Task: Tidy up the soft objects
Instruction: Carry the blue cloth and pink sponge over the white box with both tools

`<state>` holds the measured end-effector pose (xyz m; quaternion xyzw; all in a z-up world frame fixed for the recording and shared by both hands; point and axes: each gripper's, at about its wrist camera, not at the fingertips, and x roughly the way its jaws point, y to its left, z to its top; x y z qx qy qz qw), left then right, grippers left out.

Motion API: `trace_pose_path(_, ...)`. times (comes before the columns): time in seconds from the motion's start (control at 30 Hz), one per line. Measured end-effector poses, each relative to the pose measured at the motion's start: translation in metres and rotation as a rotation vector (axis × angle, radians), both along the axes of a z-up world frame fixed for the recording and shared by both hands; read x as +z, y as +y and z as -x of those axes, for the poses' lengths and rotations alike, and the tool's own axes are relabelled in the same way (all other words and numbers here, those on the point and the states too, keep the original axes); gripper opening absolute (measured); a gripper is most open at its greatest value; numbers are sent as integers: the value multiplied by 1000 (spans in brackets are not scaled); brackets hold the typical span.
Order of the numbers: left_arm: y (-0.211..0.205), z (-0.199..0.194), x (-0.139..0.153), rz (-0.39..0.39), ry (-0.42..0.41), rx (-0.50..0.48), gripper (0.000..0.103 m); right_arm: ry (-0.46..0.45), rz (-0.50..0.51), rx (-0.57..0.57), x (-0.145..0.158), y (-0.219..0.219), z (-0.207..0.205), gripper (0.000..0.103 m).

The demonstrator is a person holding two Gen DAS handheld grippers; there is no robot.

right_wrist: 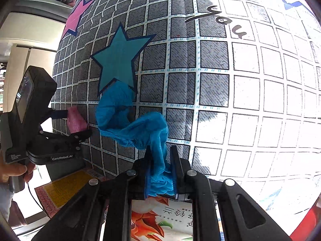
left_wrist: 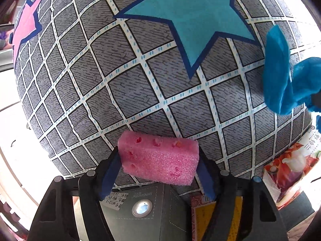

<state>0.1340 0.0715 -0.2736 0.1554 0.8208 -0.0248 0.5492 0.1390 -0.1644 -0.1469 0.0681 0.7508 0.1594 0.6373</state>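
A pink sponge (left_wrist: 158, 160) sits crosswise between the blue pads of my left gripper (left_wrist: 158, 155), which is shut on its two ends just above a grey checked quilt (left_wrist: 120, 70) with a teal star (left_wrist: 186, 16). My right gripper (right_wrist: 160, 150) is shut on a crumpled blue cloth (right_wrist: 130, 120); the cloth's loose part lies bunched on the quilt (right_wrist: 180, 80) below the teal star (right_wrist: 118, 60). In the right wrist view the left gripper (right_wrist: 78, 122) with the sponge (right_wrist: 75, 120) is just left of the cloth. The blue cloth (left_wrist: 280, 80) also shows at the right edge of the left wrist view.
Under the grippers at the quilt's near edge lie a grey carton (left_wrist: 144, 200), a yellow and red box (left_wrist: 202, 217) and a floral printed pack (right_wrist: 160, 221). A pink star (right_wrist: 76, 18) marks the quilt's far left. A person's hand (right_wrist: 12, 170) holds the left gripper's handle.
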Motion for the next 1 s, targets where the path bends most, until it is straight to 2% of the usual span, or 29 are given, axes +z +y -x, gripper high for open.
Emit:
trace_pose_path(0.13,-14,-6,14,37,-41,47,73,-43,49,-59,12,-38,-10,18)
trace_pose_path(0.2,-21,-8,32,52,-69,41,73,-52,81,-77,15,-57,-9,18)
trace_pose_path(0.3,-37,-12,50,65,-106,37,73,-42,73,-85,12,-76,-8,21)
trace_pose_path(0.33,-41,-13,56,70,-119,41,73,-49,80,-79,12,-78,-7,33)
trace_pose_path(0.37,-45,-13,61,72,-133,45,73,-62,90,-66,13,-80,-8,58)
trace_pose_path(0.43,-50,-13,72,69,-155,53,73,-96,78,-29,14,-71,-6,85)
trace_pose_path(0.5,-54,-12,84,68,-176,63,73,-123,77,9,12,-60,-8,85)
trace_pose_path(0.6,-59,-7,108,60,-211,83,73,-136,144,54,-1,-47,-12,85)
trace_pose_path(0.73,-66,-1,143,63,-268,121,73,-142,203,66,-18,-41,-14,84)
trace_pose_path(0.77,-71,-2,156,68,-286,133,73,-159,215,61,-17,-39,-14,81)
trace_pose_path(0.8,-75,0,165,70,-303,143,73,-165,227,62,-17,-38,-13,77)
trace_pose_path(0.83,-78,3,174,76,-319,155,73,-176,233,67,-14,-37,-14,64)
trace_pose_path(0.87,-80,12,182,88,-337,166,73,-184,217,68,-11,-36,-15,39)
trace_pose_path(0.9,-93,12,192,96,-351,174,73,-170,175,59,-10,-40,-15,26)
trace_pose_path(1.0,-116,23,218,121,-398,188,73,-163,142,13,-4,-49,-18,24)
